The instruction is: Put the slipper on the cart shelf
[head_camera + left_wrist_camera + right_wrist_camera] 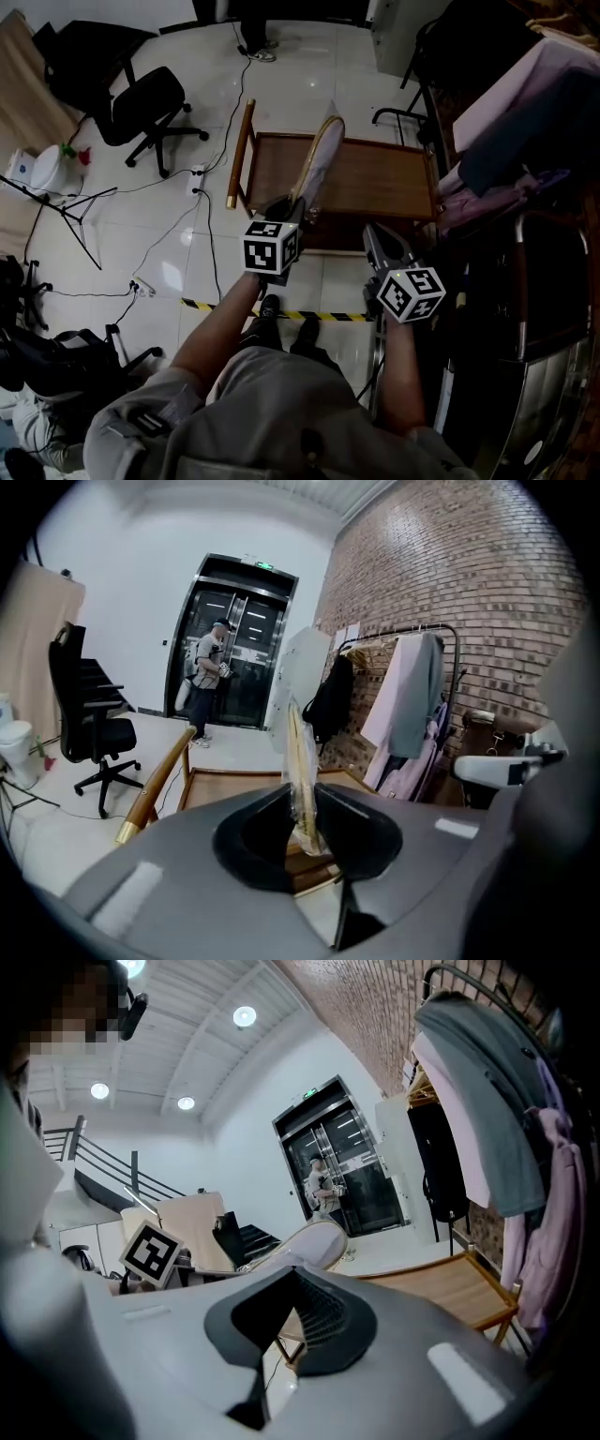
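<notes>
The slipper (pixel 322 155) is a flat, pale, elongated item with a rounded far end, sealed in a thin, clear, crinkled plastic wrap. The left gripper (pixel 294 212) is clamped on its near end. In the left gripper view the two dark, smooth jaws press against the wrapped slipper (pixel 298 752) from both sides, and it stands edge-on between them. The slipper's long axis runs from the jaws upward and away from the person, leaning slightly to the right in the head view. Its free end is raised over the top tray of the cart (pixel 375 183). The slipper is held in the air above the near left part of the cart; contact with the tray cannot be determined. Which end is toe or heel cannot be determined, because the gripped end is covered by the jaws. The cart is wooden, with a rectangular, raised-rim top and a round wooden handle (pixel 240 155) with brass-coloured end caps on its left side. Any lower shelf is hidden beneath the top tray and both grippers. The right gripper (pixel 380 234) is beside the left, near the cart's near edge. Its jaws, one with a ribbed pad, meet at the tips with nothing between them. The floor is glossy pale tile. A clothes rack (pixel 525 112) is cut off at the right edge.
</notes>
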The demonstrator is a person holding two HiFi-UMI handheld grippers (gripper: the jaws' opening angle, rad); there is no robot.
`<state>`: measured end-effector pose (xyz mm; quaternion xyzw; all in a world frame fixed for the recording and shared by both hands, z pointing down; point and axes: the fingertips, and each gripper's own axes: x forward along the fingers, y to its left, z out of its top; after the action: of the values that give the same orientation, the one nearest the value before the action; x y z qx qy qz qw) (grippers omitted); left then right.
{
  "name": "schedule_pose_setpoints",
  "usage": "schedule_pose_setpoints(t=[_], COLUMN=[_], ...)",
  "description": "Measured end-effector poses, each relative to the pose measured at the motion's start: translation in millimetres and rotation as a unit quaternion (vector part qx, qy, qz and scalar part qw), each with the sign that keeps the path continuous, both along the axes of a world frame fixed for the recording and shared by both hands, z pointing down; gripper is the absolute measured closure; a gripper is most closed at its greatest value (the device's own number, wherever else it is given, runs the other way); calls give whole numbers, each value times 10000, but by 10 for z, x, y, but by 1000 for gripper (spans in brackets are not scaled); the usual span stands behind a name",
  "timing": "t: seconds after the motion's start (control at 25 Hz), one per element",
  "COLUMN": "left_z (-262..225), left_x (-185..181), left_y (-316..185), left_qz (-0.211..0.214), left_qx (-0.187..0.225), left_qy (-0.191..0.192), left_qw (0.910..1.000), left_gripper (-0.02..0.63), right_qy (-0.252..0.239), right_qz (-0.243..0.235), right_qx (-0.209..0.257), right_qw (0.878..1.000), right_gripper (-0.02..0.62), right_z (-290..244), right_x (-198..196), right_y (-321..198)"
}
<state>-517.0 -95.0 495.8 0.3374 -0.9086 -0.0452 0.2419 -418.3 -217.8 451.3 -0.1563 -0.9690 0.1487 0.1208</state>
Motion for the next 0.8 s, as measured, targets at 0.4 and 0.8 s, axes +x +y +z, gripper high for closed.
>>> schedule_pose_setpoints(t=[0.4, 0.8], left_z=[-53, -117], left_x=[603, 1255], left_y=[-219, -233], left_qz=[983, 2576], left_qx=[8, 366], left_qy=[48, 186], left_qw=[9951, 9654], left_gripper=[540, 540], right_qy=[-257, -152], right_qz=[826, 2459], right_qx=[-17, 318], right_qw=[9963, 9687], right_gripper=[597, 597], right_z=[-166, -205], right_x=[560, 1471], right_y=[-189, 24])
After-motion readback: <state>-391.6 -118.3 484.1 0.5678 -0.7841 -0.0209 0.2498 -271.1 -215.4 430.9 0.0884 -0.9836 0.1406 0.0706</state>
